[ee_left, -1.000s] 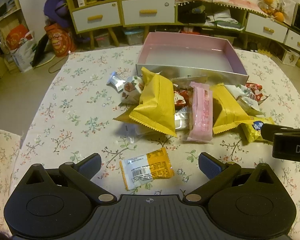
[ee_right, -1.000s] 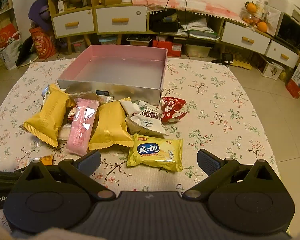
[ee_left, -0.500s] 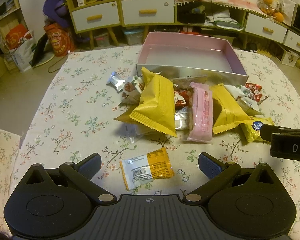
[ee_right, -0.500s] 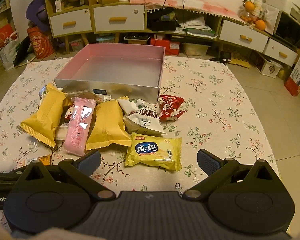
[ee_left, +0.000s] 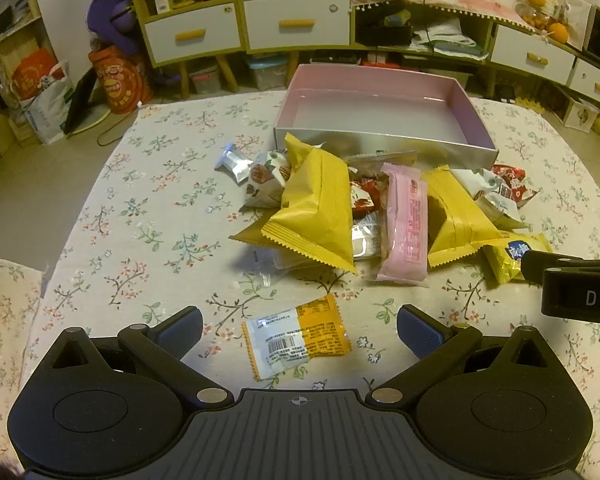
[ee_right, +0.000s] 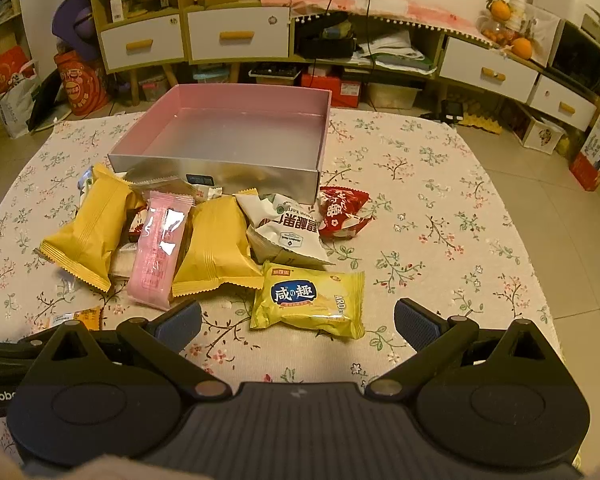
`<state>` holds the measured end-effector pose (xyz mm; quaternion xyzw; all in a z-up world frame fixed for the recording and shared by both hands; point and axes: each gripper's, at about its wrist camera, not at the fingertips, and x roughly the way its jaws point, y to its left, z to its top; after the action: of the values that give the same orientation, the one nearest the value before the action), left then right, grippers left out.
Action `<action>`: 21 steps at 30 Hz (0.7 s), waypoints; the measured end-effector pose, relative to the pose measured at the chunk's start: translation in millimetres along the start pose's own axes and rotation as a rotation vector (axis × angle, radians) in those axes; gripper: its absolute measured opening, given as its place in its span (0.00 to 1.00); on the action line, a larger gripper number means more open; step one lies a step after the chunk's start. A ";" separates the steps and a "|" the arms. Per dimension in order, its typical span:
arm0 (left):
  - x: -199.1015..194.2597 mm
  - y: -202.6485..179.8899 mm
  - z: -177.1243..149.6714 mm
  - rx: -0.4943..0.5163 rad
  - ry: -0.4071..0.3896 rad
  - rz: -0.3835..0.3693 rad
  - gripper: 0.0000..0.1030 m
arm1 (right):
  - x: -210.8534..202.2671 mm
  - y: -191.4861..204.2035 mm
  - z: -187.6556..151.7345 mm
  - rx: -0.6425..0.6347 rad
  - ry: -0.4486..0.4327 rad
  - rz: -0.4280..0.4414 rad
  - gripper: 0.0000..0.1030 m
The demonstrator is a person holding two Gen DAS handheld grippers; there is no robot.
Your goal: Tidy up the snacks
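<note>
A pile of snack packets lies in front of an empty pink box (ee_left: 380, 108) (ee_right: 236, 132). In the pile are two big yellow bags (ee_left: 320, 208) (ee_right: 216, 244) and a pink bar (ee_left: 406, 224) (ee_right: 160, 248). My left gripper (ee_left: 300, 330) is open, low over the table, with a small orange-and-white packet (ee_left: 296, 338) lying between its fingers. My right gripper (ee_right: 298, 320) is open, with a yellow biscuit packet (ee_right: 310, 300) between its fingers. The right gripper's side shows at the right edge of the left wrist view (ee_left: 572, 280).
The table wears a floral cloth (ee_left: 140, 220). A white packet (ee_right: 288, 228) and a red packet (ee_right: 340, 212) lie near the box's right corner. A small silver packet (ee_left: 232, 162) lies left of the pile. Cabinets and drawers (ee_right: 236, 34) stand beyond the table.
My right gripper has moved a little forward, so the yellow biscuit packet sits closer between its fingers. The left gripper and the snacks have stayed put.
</note>
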<state>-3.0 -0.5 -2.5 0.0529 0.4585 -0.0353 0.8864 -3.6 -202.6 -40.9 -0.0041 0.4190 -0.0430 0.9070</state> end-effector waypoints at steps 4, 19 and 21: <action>0.0 -0.1 -0.1 -0.001 0.000 0.001 1.00 | 0.0 -0.3 -0.4 0.002 0.003 0.002 1.00; 1.0 -1.9 -0.7 0.006 0.002 0.010 1.00 | -1.0 0.2 1.3 0.000 0.006 0.007 1.00; 1.7 -1.9 -0.7 0.007 0.003 0.010 1.00 | -1.2 0.2 1.4 0.000 0.006 0.009 1.00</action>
<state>-2.8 -2.3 -4.4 0.0584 0.4596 -0.0323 0.8856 -3.3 -202.3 -39.1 -0.0021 0.4217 -0.0390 0.9059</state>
